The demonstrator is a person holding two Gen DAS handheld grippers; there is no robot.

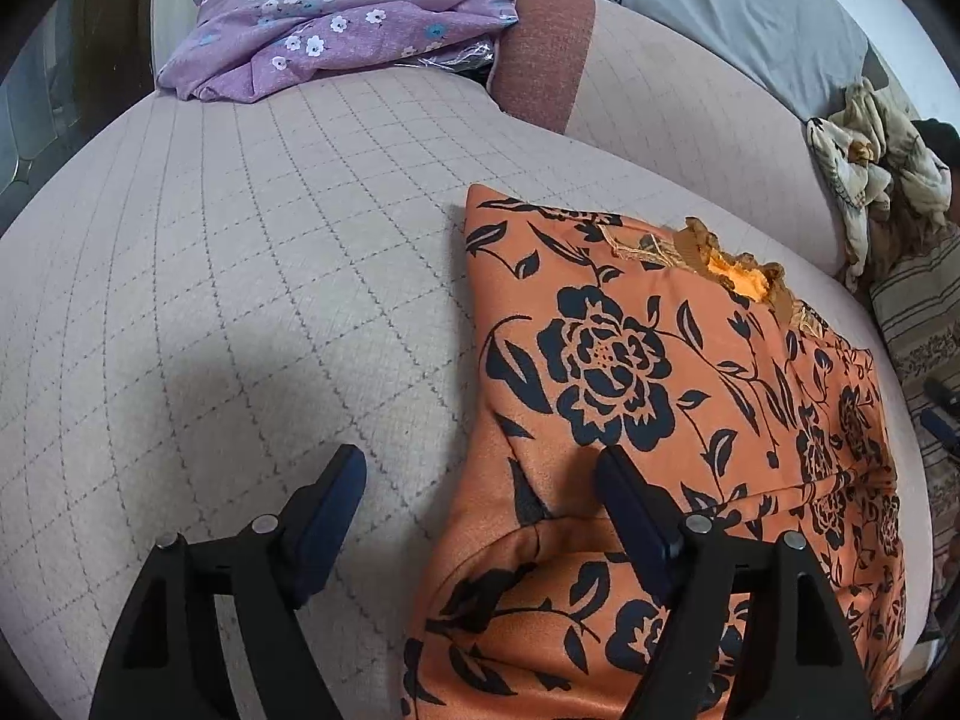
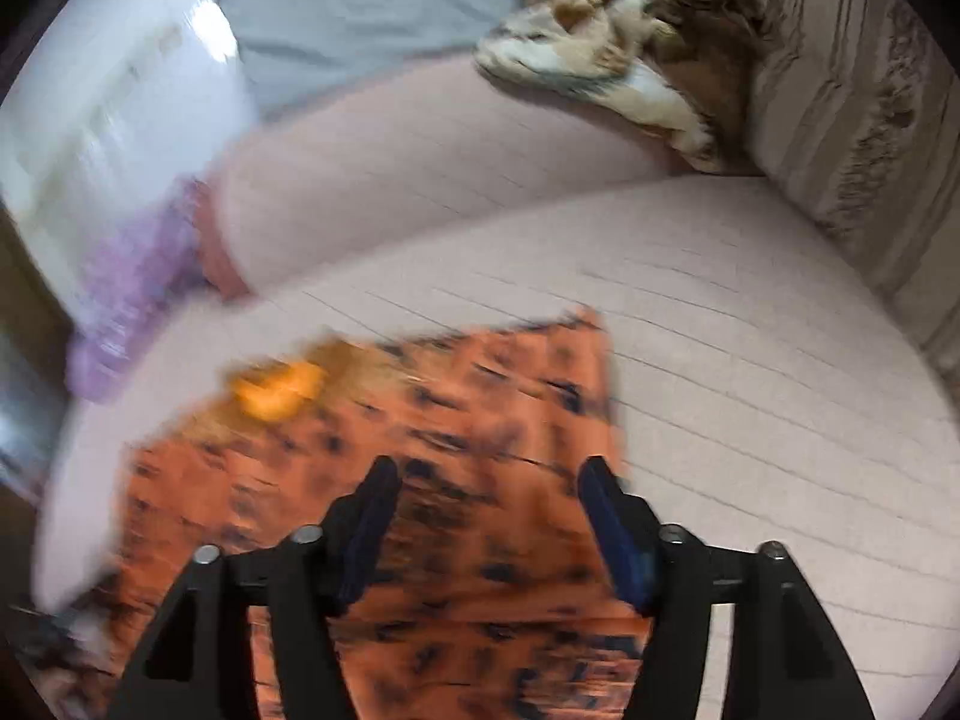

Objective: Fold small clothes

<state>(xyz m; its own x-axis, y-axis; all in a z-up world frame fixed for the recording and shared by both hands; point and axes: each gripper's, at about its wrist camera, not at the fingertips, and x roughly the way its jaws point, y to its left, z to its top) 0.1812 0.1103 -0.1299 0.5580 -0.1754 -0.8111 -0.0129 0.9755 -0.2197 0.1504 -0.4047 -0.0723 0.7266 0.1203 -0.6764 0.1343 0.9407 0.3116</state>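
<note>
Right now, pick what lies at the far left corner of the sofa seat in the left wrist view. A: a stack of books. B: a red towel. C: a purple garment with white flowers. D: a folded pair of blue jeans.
C: the purple garment with white and blue flowers lies crumpled at the far end of the sofa seat, apart from the orange floral garment near the grippers.

Orange floral garment [image 1: 690,372] on quilted sofa [image 1: 240,240]

My left gripper [image 1: 480,474] hangs with jaws apart over the orange flowered garment [image 1: 678,408] on the sofa [image 1: 240,252]. A purple cloth [image 1: 336,24] lies far back.
</note>
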